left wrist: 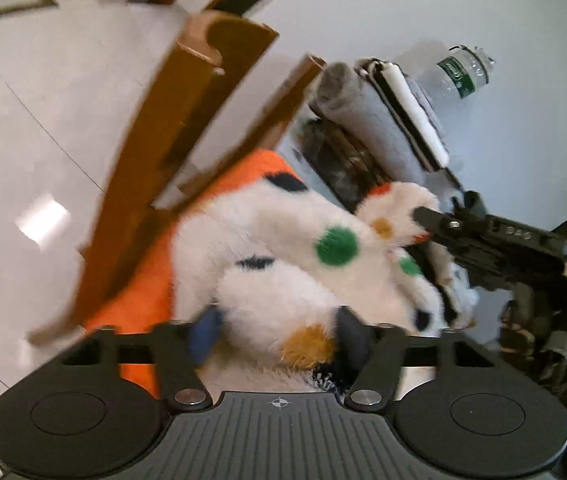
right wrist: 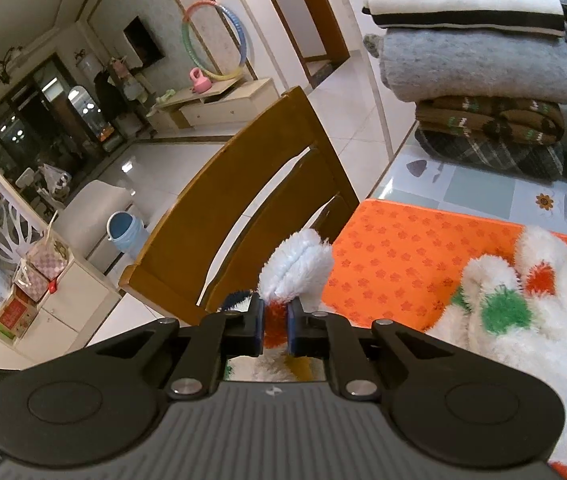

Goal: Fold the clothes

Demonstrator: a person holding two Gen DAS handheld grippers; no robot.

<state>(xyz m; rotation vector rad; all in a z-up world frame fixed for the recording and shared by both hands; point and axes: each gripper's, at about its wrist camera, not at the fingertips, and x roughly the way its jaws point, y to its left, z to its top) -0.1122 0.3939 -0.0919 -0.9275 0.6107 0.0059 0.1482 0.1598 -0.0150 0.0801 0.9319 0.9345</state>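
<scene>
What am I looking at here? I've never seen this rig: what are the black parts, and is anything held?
No robot: a person holds two handheld grippers, each with a fisheye camera looking along its fingers. In the right view, the right gripper is shut on a tuft of a fluffy spotted garment lying on an orange mat. In the blurred left view, the left gripper straddles the same garment; its grip is unclear. A stack of folded clothes sits behind, a wooden chair beside.

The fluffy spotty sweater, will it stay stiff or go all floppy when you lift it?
Probably floppy: the fluffy sweater already bunches and droops between the left gripper and right gripper. Its thick pile suggests it is light and squashy, and unlikely to slip.
</scene>
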